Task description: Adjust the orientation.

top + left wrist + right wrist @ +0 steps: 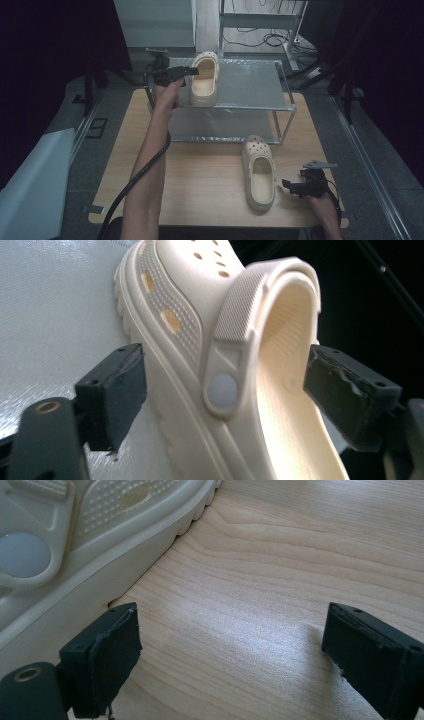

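— Two clogs, two grippers. Which one matters now?

— Start at the left gripper, up on the top shelf of the rack. Its jaws stand wide with daylight on both sides of the upper clog; the heel-side wall sits between the pads, but neither presses on it. So that shoe rests on the shelf and is gripped by nothing.

— And its lie?

— Long axis runs twelve to six in the high view, toe at twelve, heel opening beside the left gripper, which comes in from nine o'clock.

— The other one?

— The right gripper rests on the table, jaws spread and empty over bare wood. The lower clog lies just at its nine o'clock, also toe at twelve. I'd judge the right hand far nearer to it.

— Anything else on the rack?

— The lower shelf looks bare.
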`<state>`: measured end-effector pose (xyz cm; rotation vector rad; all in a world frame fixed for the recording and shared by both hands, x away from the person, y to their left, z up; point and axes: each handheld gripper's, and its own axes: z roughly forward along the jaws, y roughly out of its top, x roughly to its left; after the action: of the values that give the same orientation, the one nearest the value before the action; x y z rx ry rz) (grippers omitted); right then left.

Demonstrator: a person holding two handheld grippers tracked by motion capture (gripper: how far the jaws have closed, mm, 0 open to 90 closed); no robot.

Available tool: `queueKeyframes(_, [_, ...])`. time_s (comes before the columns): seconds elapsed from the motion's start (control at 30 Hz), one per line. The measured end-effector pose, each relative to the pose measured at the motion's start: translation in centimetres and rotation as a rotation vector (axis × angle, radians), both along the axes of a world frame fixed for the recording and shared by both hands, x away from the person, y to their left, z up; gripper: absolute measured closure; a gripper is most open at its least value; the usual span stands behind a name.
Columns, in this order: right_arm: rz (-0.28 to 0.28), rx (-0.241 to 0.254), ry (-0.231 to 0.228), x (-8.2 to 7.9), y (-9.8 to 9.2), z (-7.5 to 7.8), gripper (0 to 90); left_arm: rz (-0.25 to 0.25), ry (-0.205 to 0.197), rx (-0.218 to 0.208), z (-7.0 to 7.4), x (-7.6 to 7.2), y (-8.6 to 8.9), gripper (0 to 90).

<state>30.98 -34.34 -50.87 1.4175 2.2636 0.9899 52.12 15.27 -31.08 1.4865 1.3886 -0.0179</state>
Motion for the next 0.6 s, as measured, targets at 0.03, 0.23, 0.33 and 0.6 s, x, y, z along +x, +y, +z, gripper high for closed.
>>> queueKeyframes(0.03, [0.000, 0.000, -0.001, 0.0, 0.0, 0.0, 8.3, -0.003, -0.001, 0.004, 0.1, -0.2, 0.1, 15.9])
queueKeyframes(0.23, [0.001, -0.003, -0.003, 0.0, 0.0, 0.0, 8.3, -0.027, -0.017, 0.017, 0.3, -1.7, 0.6, 14.5])
queueKeyframes(0.33, [0.003, -0.005, -0.004, 0.0, 0.1, 0.0, 8.3, -0.046, -0.014, 0.008, 0.1, -2.5, 1.0, 13.7])
queueKeyframes(0.6, [0.000, -0.007, -0.004, 0.0, 0.1, 0.0, 8.3, -0.113, -0.022, 0.016, -0.1, -4.3, 0.8, 5.3])
